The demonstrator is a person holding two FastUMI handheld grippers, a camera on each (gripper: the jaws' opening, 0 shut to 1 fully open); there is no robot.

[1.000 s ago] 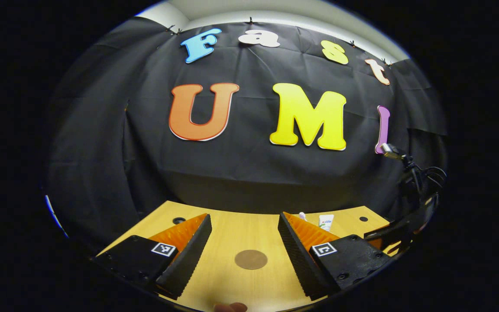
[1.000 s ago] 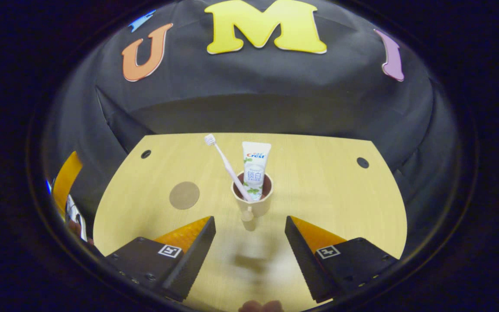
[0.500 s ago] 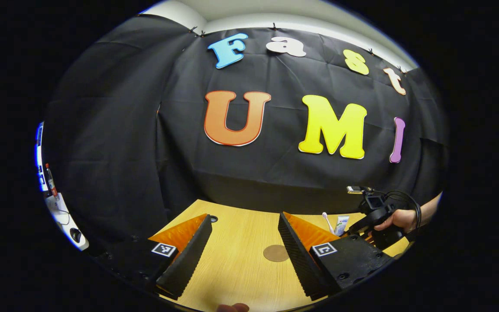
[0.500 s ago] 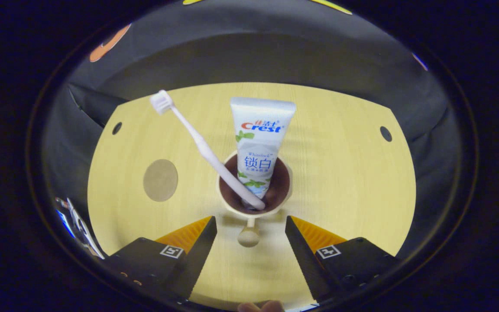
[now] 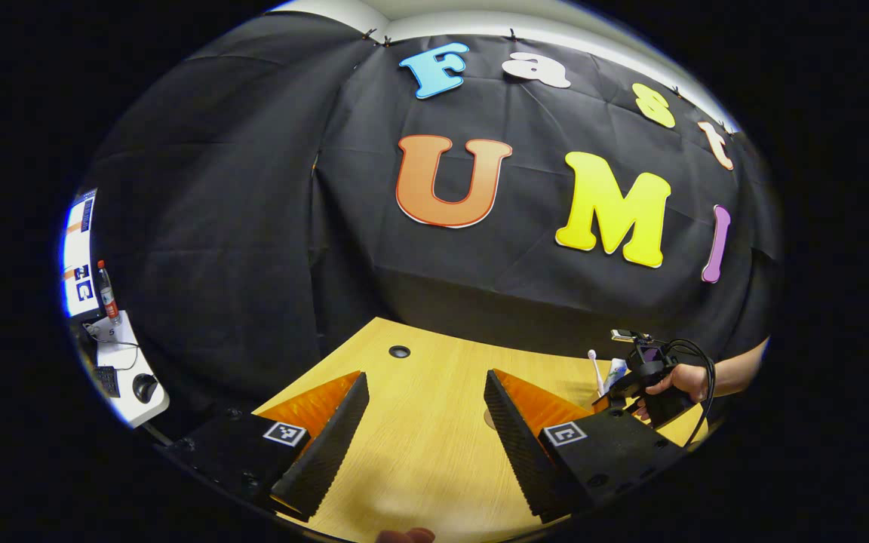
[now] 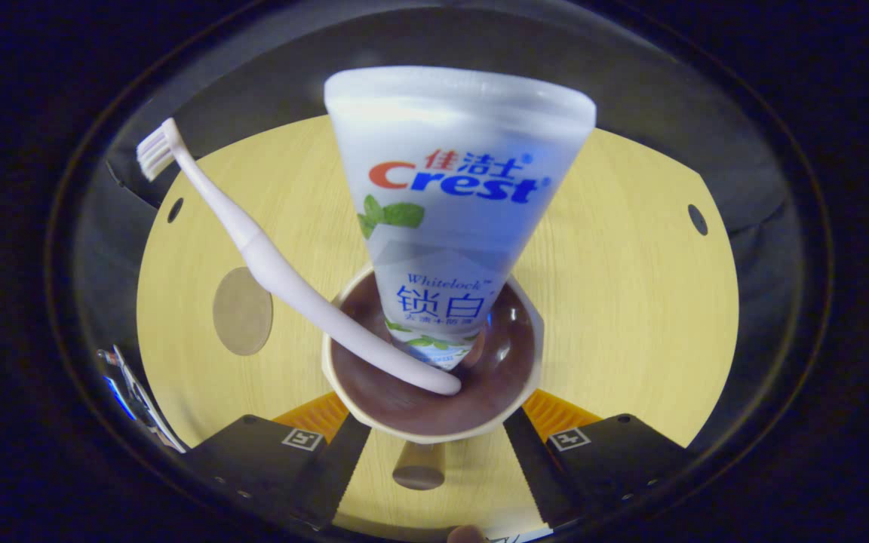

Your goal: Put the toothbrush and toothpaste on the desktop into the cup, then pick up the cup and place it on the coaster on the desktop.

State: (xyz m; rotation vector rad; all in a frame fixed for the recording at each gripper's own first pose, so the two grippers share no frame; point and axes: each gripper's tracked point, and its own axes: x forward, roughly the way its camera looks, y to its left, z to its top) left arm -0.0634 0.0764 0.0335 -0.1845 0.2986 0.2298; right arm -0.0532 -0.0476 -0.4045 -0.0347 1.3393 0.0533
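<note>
In the right gripper view a beige cup (image 6: 434, 422) with a brown inside stands on the wooden table (image 6: 631, 302). A white toothpaste tube (image 6: 457, 204) stands upright in it. A pale pink toothbrush (image 6: 253, 249) leans out to the left. My right gripper (image 6: 433, 418) is open, one finger on each side of the cup, whose handle (image 6: 418, 469) points back between them. The round brown coaster (image 6: 242, 311) lies to the left of the cup. In the left gripper view my left gripper (image 5: 425, 375) is open over bare table, holding nothing. A sliver of the coaster (image 5: 488, 417) shows beside its right finger.
At the far right of the left gripper view, a hand holds the right gripper (image 5: 653, 373) by the cup's toothbrush (image 5: 594, 362). Dark holes (image 6: 697, 219) mark the table's far corners. Beyond the booth's left side stands a white desk (image 5: 121, 369) with a bottle (image 5: 106, 290).
My right gripper has moved forward and down to the cup, and its fingers now flank it. My left gripper's view has swung left, away from the coaster.
</note>
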